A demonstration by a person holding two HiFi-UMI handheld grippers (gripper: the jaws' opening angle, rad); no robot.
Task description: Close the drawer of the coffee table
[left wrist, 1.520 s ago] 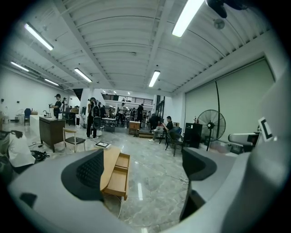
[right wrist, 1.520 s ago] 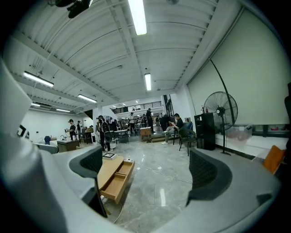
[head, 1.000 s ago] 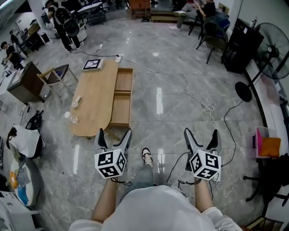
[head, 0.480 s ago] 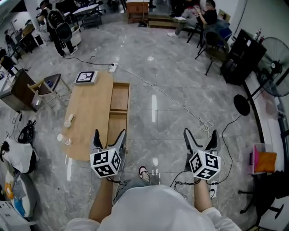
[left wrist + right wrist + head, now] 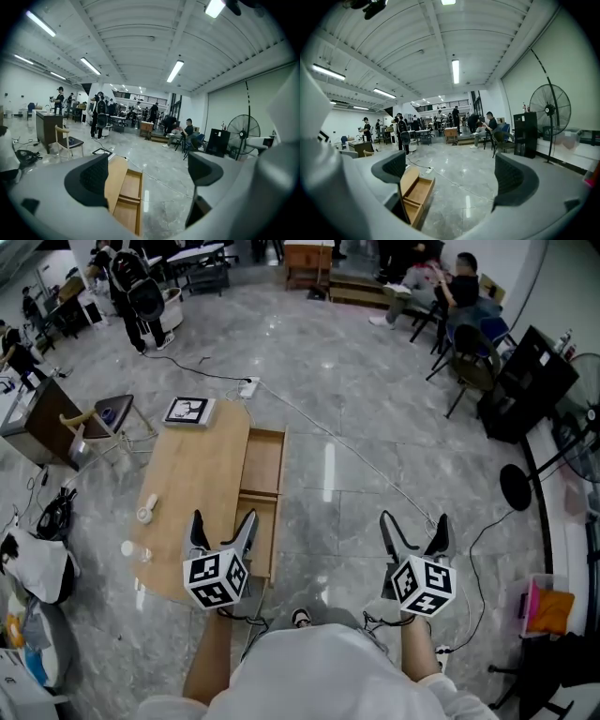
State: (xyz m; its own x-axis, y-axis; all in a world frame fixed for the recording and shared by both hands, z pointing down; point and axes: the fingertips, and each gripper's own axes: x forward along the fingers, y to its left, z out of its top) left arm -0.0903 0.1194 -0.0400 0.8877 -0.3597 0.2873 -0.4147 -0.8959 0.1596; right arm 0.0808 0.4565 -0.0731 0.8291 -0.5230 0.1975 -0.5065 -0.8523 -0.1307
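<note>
Person is walking in: across the last second the surface (image 5: 192, 484) is sliding from the upper left toward the lower centre-left of the head view. The drawer (image 5: 262, 488) is still standing pulled out along the surface's right edge, centre-left of frame. The left claw (image 5: 222, 519) is now overlapping the surface's near end in the frame, jaws spread, holding nothing. The right claw (image 5: 412, 521) is hanging over bare floor (image 5: 347, 484) at lower right, likewise spread and empty. Judgement: the approach is finishing; nothing is touching the drawer yet, so the push is yet to begin.
</note>
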